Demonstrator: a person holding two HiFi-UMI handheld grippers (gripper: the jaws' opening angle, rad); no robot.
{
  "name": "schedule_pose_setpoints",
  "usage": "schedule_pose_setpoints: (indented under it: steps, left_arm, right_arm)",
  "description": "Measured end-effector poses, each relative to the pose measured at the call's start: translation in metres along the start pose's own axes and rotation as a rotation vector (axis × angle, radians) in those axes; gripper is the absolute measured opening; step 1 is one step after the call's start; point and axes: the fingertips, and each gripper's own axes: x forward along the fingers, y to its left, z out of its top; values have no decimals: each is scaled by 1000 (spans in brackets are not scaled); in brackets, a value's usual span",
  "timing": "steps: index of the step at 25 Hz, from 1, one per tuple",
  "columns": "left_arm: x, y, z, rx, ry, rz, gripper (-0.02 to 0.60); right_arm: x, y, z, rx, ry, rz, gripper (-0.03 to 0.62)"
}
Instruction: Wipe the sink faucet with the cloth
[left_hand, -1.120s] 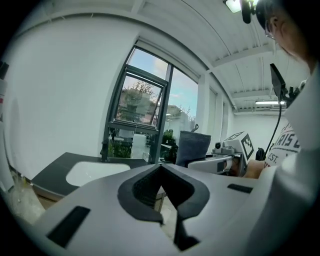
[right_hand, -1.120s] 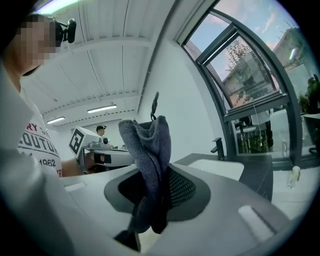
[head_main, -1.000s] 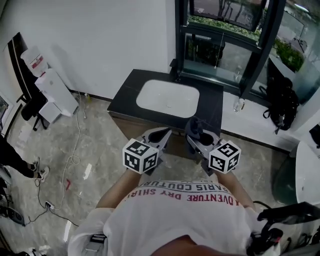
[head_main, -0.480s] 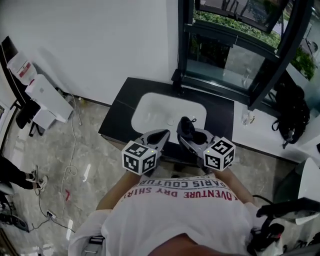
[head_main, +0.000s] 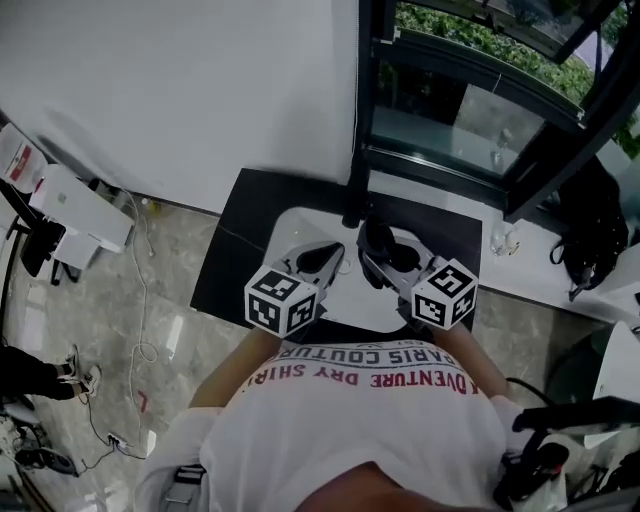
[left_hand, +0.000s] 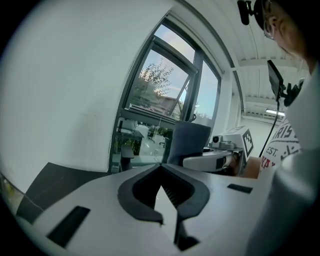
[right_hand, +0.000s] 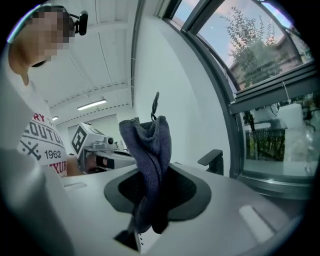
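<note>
We hold right hand-held gripper (right_hand: 152, 172) clamped on cloth (right_hand: 148, 144), left hand-held gripper (left_hand: 161, 166) closed, dark surface (head_main: 235, 240) with sink (head_main: 290, 226) under window (head_main: 450, 110).

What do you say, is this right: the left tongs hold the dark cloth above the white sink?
Not quite: it is the right tongs that hold the dark cloth above the white sink, as the right gripper view shows. The left tongs are shut on nothing.
</note>
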Motion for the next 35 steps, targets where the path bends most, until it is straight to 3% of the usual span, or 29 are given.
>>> schedule_pose_setpoints:
  steps: [8, 14, 27, 30, 35]
  left_arm:
    - [21, 32, 11, 21, 45, -92, 1]
    - [17, 44, 13, -1, 39, -124, 2]
    - [10, 71, 11, -1, 53, -93, 2]
    - [12, 76, 5, -12, 70, -81, 2]
    - [18, 86, -6, -36, 99, -59, 2]
  right_arm:
    - [26, -30, -2, 50, 4, -106, 78]
    - [39, -53, 0, -153, 109, -227, 78]
    - [96, -143, 73, -618, 205, -376, 78]
    - [114, -170, 66, -661, 280, -402, 78]
    - [144, -195, 41, -611, 351, -374, 78]
